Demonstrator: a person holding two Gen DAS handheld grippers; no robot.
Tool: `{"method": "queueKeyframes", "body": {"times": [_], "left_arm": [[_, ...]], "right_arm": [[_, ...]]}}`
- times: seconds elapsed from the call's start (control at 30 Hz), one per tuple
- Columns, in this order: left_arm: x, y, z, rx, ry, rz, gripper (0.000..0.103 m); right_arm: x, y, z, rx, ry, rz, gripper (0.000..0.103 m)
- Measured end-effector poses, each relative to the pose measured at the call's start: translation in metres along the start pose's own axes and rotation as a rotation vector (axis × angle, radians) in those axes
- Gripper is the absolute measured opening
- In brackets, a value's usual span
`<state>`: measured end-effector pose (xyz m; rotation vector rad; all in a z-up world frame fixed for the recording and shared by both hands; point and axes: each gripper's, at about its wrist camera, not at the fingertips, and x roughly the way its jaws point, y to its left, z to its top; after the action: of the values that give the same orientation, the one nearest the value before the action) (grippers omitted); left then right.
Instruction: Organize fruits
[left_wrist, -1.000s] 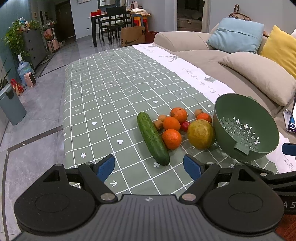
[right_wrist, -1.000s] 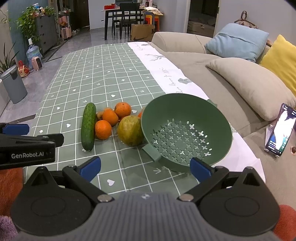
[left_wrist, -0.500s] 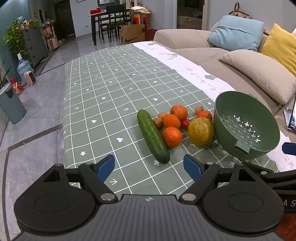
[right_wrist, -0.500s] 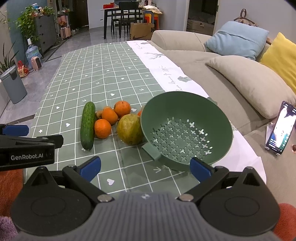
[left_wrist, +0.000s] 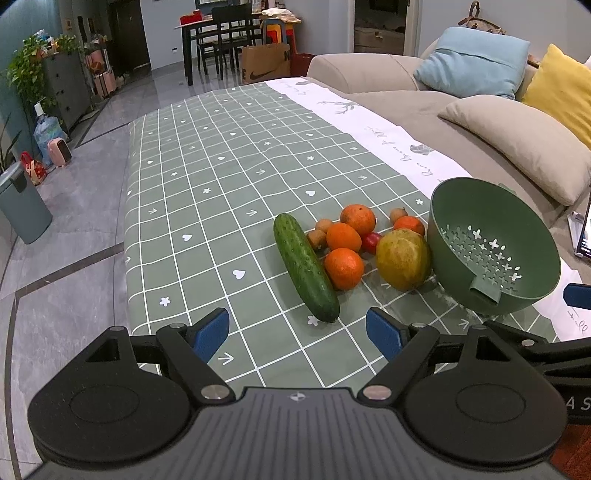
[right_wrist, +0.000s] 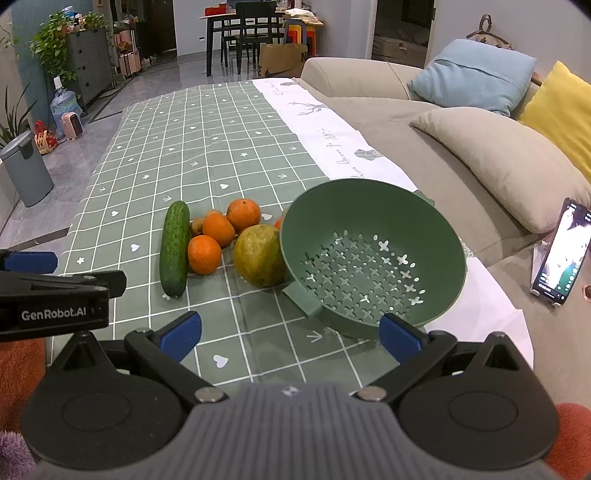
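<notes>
A cucumber (left_wrist: 304, 261) (right_wrist: 174, 248), several oranges (left_wrist: 344, 268) (right_wrist: 204, 254), a large yellow-green fruit (left_wrist: 402, 259) (right_wrist: 260, 256), small brown fruits (left_wrist: 317, 238) and a red one (left_wrist: 370, 242) lie clustered on the green checked tablecloth (left_wrist: 221, 206). An empty green colander (left_wrist: 491, 247) (right_wrist: 371, 254) sits tilted just right of them. My left gripper (left_wrist: 297, 332) is open and empty, short of the cucumber's near end. My right gripper (right_wrist: 290, 334) is open and empty, in front of the colander's near rim. The left gripper's body (right_wrist: 55, 291) shows in the right wrist view.
A sofa with beige (right_wrist: 498, 162), blue (right_wrist: 472, 81) and yellow (right_wrist: 565, 107) cushions runs along the right. A phone (right_wrist: 561, 251) stands propped on it. A grey bin (right_wrist: 26, 170) stands on the floor at left; a dining table with chairs (left_wrist: 229, 40) is far behind.
Both grippers have moved slightly forward toward the fruit and colander. Both stay open and empty. Nothing on the cloth has moved.
</notes>
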<state>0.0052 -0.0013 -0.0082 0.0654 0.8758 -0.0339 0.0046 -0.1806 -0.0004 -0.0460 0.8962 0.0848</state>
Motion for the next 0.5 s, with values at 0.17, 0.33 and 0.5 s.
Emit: {"method": "queueKeyframes", "body": {"times": [0.17, 0.33, 0.5], "left_arm": [[0.0002, 0.0006, -0.0004, -0.003, 0.0, 0.001, 0.098], [0.0006, 0.0016, 0.0001, -0.005, 0.005, 0.002, 0.098], [0.0006, 0.0017, 0.0004, -0.006, 0.005, 0.002, 0.098]], "right_arm": [[0.0001, 0.0, -0.0001, 0.0, 0.0, 0.0, 0.098], [0.0, -0.0001, -0.0001, 0.001, 0.001, -0.001, 0.098], [0.0011, -0.0012, -0.0002, 0.005, 0.002, -0.002, 0.098]]}}
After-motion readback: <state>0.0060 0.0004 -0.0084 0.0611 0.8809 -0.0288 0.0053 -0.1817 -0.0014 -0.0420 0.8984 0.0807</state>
